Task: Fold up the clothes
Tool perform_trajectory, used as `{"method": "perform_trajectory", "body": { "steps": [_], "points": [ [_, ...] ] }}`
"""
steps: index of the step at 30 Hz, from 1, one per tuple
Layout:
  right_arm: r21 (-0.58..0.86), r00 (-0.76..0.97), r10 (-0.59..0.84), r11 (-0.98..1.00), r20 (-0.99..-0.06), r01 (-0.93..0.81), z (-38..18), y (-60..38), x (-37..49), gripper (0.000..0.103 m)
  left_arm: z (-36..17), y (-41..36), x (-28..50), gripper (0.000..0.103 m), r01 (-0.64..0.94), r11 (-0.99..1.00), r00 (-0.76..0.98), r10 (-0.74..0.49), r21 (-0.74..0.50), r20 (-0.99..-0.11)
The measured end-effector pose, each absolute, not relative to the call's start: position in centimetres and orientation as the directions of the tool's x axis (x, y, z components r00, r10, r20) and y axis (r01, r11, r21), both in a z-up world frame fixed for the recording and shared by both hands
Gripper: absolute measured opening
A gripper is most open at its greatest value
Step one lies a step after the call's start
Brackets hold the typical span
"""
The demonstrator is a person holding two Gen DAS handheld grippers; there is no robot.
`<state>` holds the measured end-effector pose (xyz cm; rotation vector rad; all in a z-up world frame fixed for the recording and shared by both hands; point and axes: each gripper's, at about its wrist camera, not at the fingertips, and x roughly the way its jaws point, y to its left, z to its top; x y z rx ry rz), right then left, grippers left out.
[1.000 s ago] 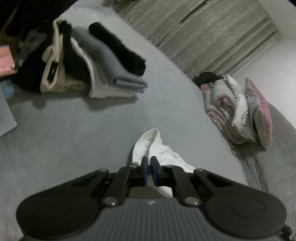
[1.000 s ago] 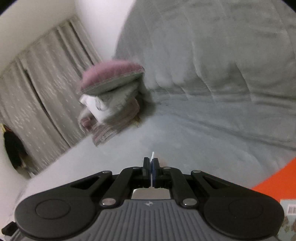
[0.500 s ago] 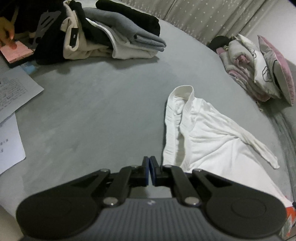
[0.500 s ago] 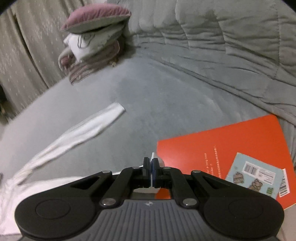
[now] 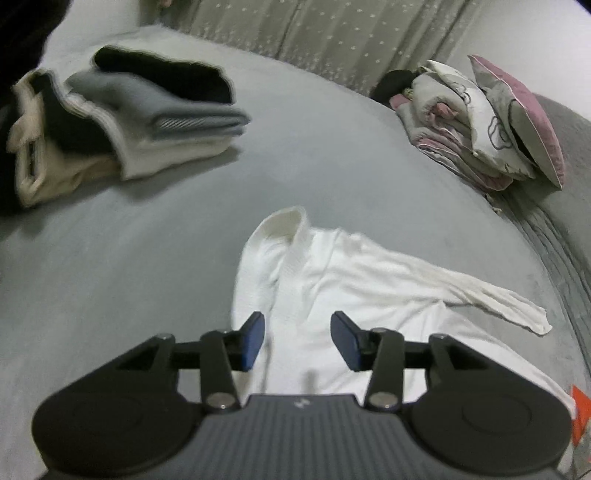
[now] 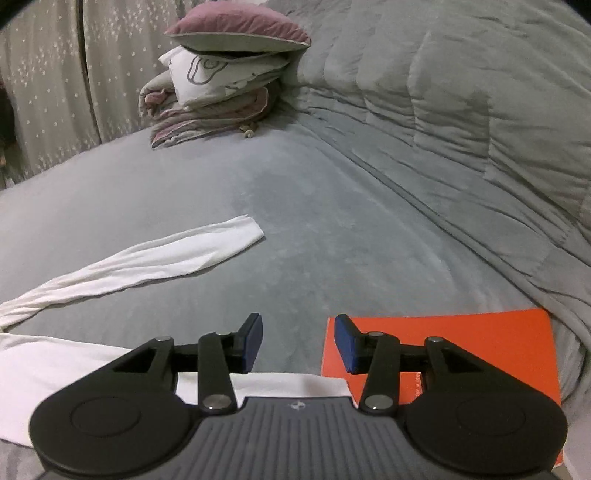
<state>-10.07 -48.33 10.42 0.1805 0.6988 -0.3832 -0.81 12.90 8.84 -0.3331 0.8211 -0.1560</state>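
Both grippers were clenched half a second ago; the jaws of each have just been opening. The left gripper (image 5: 297,341) stands released over the white shirt (image 5: 354,291), which lies spread on the grey bed (image 5: 147,258), collar toward 12 o'clock. The right gripper (image 6: 298,345) is released too, nothing between its pads, the shirt's hem below it. An orange book (image 6: 480,354) lies at 3 o'clock, folded clothes (image 5: 122,122) at 10 o'clock, pillows (image 6: 229,70) at 11

Bed: grey cover (image 6: 332,206), filling mid-frame in both views.
Quilt: grey, bunched (image 6: 461,110), upper right of right wrist view.
Bedding stack: folded, purple-topped pillow (image 6: 236,31) uppermost, top centre.
Curtain: speckled beige (image 5: 332,33), along top.
Orange book: (image 6: 480,343) lower right, flat on the bed.
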Motion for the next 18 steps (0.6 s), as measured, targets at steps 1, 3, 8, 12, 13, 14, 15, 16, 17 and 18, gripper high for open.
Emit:
{"method": "perform_trajectory", "body": {
  "steps": [1, 3, 8, 12, 13, 14, 15, 16, 17, 18],
  "points": [
    [0.028, 0.696, -0.281, 0.917, -0.661, 0.397, 10.2, -48.2, -9.6, 0.044, 8.9, 12.5, 0.0, 0.041, 0.011, 0.940, 0.675, -0.258, -0.340, -0.691],
    [0.017, 0.695, -0.275, 0.924, -0.665, 0.382, 10.0, -47.9, -8.8, 0.044, 8.8, 11.7, 1.8, 0.041, 0.014, 0.949, 0.673, -0.242, -0.315, -0.699],
    [0.003, 0.708, -0.253, 0.941, -0.660, 0.340, 9.6, -47.8, -5.7, 0.044, 8.6, 10.1, 5.7, 0.041, 0.010, 0.969, 0.684, -0.185, -0.245, -0.705],
    [0.067, 0.707, -0.220, 0.933, -0.672, 0.354, 8.8, -49.2, -1.9, 0.044, 8.0, 8.7, 8.1, 0.041, 0.007, 0.984, 0.698, -0.132, -0.178, -0.704],
    [0.085, 0.708, -0.213, 0.929, -0.673, 0.360, 8.5, -49.5, -1.0, 0.044, 7.6, 8.4, 8.5, 0.041, 0.012, 0.988, 0.697, -0.119, -0.155, -0.708],
    [0.102, 0.707, -0.208, 0.924, -0.676, 0.369, 8.2, -49.9, -0.1, 0.044, 7.2, 8.1, 8.8, 0.041, 0.018, 0.990, 0.693, -0.111, -0.138, -0.713],
    [0.117, 0.704, -0.204, 0.918, -0.680, 0.379, 7.9, -50.1, 0.8, 0.044, 6.9, 7.8, 9.1, 0.041, 0.025, 0.992, 0.687, -0.107, -0.123, -0.719],
    [0.127, 0.701, -0.202, 0.913, -0.684, 0.387, 7.6, -50.3, 1.6, 0.043, 6.6, 7.6, 9.3, 0.041, 0.034, 0.993, 0.683, -0.104, -0.111, -0.723],
    [0.134, 0.701, -0.202, 0.910, -0.684, 0.393, 7.3, -50.5, 2.4, 0.043, 6.4, 7.4, 9.5, 0.041, 0.040, 0.994, 0.682, -0.105, -0.107, -0.724],
    [0.136, 0.700, -0.205, 0.907, -0.684, 0.398, 7.0, -50.6, 3.2, 0.043, 6.2, 7.3, 9.6, 0.041, 0.042, 0.994, 0.682, -0.106, -0.106, -0.723]
  ]
}}
